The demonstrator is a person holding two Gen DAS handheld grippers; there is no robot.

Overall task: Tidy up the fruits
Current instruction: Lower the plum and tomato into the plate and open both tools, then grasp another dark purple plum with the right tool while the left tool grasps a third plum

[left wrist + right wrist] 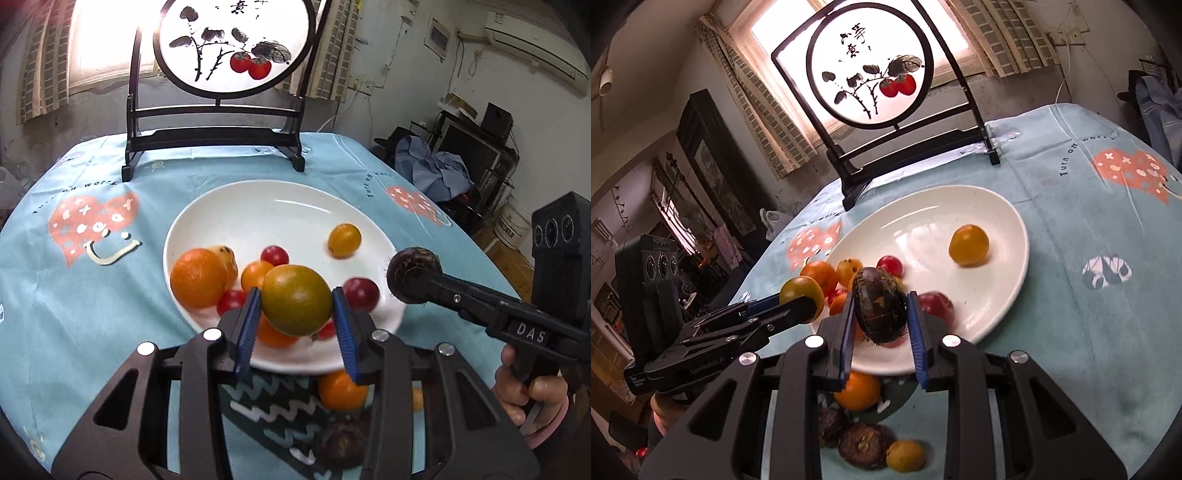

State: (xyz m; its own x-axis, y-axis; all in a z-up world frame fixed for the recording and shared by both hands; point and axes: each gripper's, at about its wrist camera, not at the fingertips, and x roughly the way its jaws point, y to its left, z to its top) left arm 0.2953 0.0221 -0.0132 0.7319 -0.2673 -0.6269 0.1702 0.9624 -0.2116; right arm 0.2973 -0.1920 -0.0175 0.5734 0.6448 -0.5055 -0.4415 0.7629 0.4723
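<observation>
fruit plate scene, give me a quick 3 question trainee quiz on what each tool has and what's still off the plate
1. True or false: the left tool holds a green-orange fruit above the plate.
2. What does the right tool grip? A) a red tomato B) a dark brown fruit C) nothing
3. Fill in: on the cloth near the plate's front edge, an ____ fruit still lies off the plate.

Key
1. True.
2. B, the dark brown fruit sits between its fingers.
3. Orange: the orange fruit lies by the rim, with more dark and yellow pieces nearby.
</observation>
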